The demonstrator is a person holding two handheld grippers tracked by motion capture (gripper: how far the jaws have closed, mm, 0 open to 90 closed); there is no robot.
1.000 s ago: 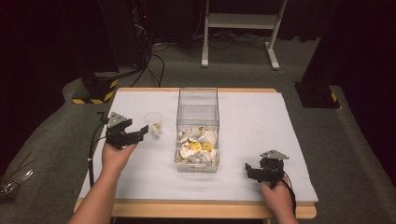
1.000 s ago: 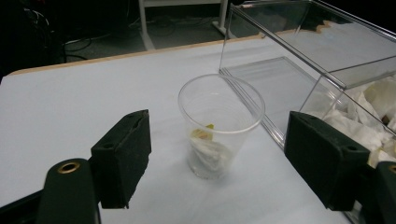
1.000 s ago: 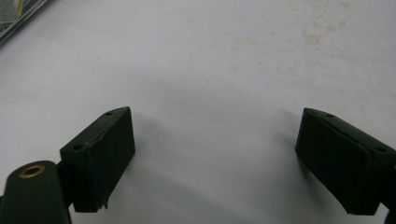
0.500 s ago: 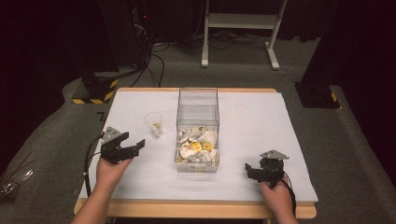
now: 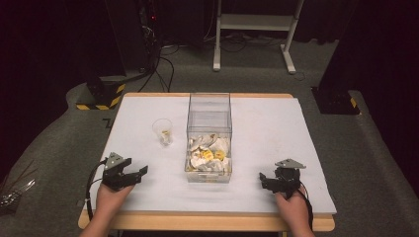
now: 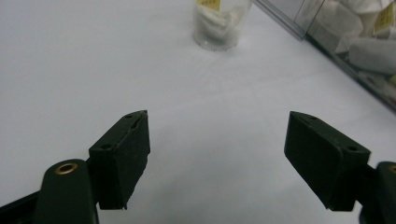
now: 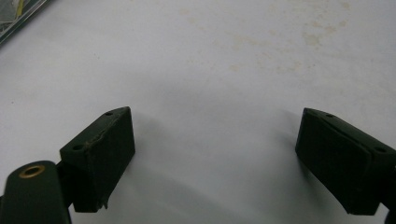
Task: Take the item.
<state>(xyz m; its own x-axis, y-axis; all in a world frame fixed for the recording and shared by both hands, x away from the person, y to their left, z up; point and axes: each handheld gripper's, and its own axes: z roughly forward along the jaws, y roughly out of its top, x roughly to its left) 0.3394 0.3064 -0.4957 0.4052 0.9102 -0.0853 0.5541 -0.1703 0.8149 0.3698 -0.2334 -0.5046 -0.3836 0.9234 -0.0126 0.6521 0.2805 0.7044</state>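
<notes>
The left gripper [image 5: 132, 174] rests near the counter's [image 5: 267, 123] front left corner, its jaws spread wide with nothing between them. Bare white surface lies all around it, and the counter's left edge is close on its outer side. Ahead of it and slightly to its right stands one clear plastic cup [image 5: 162, 132] with a white and yellow packet inside, well apart from the jaws. To the right of the left gripper, between both grippers, sits one clear box [image 5: 209, 118] holding a heap of similar packets, too many to count. The right gripper [image 5: 266, 180] lies near the front right edge, jaws also wide apart and empty, open counter ahead.
</notes>
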